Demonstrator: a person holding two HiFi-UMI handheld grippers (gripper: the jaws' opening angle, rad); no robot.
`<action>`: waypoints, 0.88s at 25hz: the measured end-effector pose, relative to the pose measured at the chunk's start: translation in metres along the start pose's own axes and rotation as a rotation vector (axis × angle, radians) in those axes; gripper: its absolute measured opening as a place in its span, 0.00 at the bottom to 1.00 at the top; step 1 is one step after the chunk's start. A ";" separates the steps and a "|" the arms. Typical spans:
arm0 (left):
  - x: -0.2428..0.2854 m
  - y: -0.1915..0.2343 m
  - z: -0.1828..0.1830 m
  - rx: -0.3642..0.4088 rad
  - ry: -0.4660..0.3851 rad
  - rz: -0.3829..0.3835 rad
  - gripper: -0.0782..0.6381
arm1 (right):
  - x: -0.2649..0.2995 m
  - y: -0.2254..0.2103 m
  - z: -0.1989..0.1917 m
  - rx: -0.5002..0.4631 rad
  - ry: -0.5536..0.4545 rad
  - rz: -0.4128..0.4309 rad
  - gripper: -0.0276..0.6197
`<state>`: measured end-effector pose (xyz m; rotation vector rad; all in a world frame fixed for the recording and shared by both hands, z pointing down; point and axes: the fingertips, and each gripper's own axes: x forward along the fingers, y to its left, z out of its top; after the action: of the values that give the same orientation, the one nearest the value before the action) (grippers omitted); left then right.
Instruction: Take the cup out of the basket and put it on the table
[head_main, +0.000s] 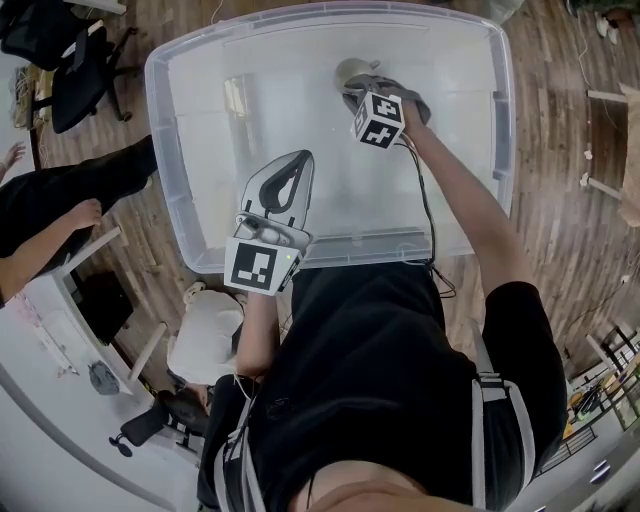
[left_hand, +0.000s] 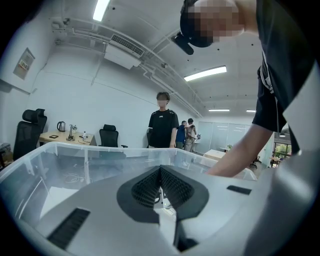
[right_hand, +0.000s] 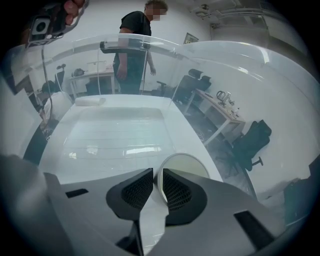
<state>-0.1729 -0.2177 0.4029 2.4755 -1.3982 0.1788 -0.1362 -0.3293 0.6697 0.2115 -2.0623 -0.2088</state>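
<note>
Right gripper view: cup (right_hand: 186, 165) gripped, not yet lifted out.
Right tongs (right_hand: 158, 184) pinch the cup's rim, with the cup inside the basket (right_hand: 115, 135). Left tongs (left_hand: 161, 181) are closed on nothing. Lifting out and setting down remain.

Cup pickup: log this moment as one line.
stage: grasp | right gripper: shut on cup rim, inside basket | left gripper: shut, empty, above basket | cup: in basket, not on table

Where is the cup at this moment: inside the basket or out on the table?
Inside the basket. The cup is between the basket's clear walls, with the right gripper and its jaws closed on the cup's rim.
</note>
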 end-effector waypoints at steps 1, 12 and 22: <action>-0.001 0.001 -0.001 -0.001 0.005 0.001 0.13 | 0.001 0.001 0.000 -0.003 0.003 0.002 0.15; -0.004 0.000 -0.001 -0.002 0.008 0.010 0.13 | -0.002 0.006 0.000 0.030 -0.017 0.018 0.10; -0.005 -0.003 0.000 0.003 -0.003 0.004 0.13 | -0.023 0.005 0.009 0.102 -0.100 0.002 0.10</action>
<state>-0.1728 -0.2115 0.4009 2.4761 -1.4052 0.1783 -0.1334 -0.3185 0.6467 0.2657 -2.1751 -0.1148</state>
